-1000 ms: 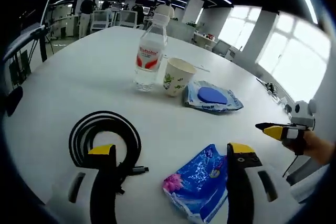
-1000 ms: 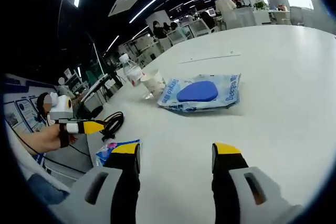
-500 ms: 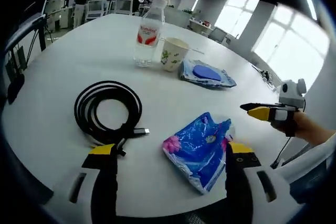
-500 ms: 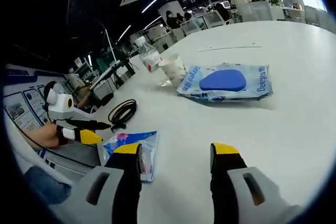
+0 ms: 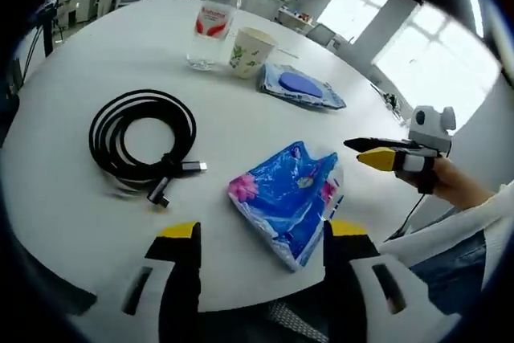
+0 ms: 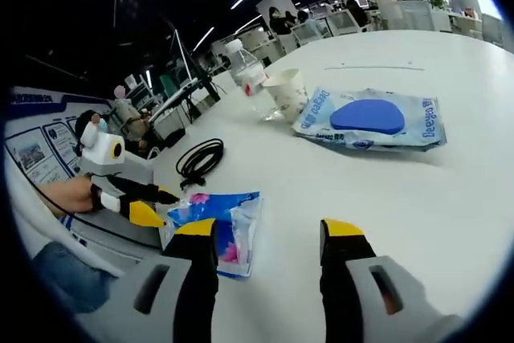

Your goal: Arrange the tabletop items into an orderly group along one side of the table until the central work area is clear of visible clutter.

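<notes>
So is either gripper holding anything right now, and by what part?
Nothing is held. The left gripper and right gripper are both open above the white table.

1. Left gripper: 2 yellow-tipped jaws spread apart, nothing between them; seen from the right gripper view, held in a hand.
2. Right gripper: 2 jaws parted, gripping nothing; from the left gripper view, carried by a hand in a white sleeve.

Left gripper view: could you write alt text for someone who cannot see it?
A white table holds a coiled black cable, a blue plastic packet, a wipes pack, a paper cup and a water bottle. The left claw is open below; the right claw enters from the right.
</notes>
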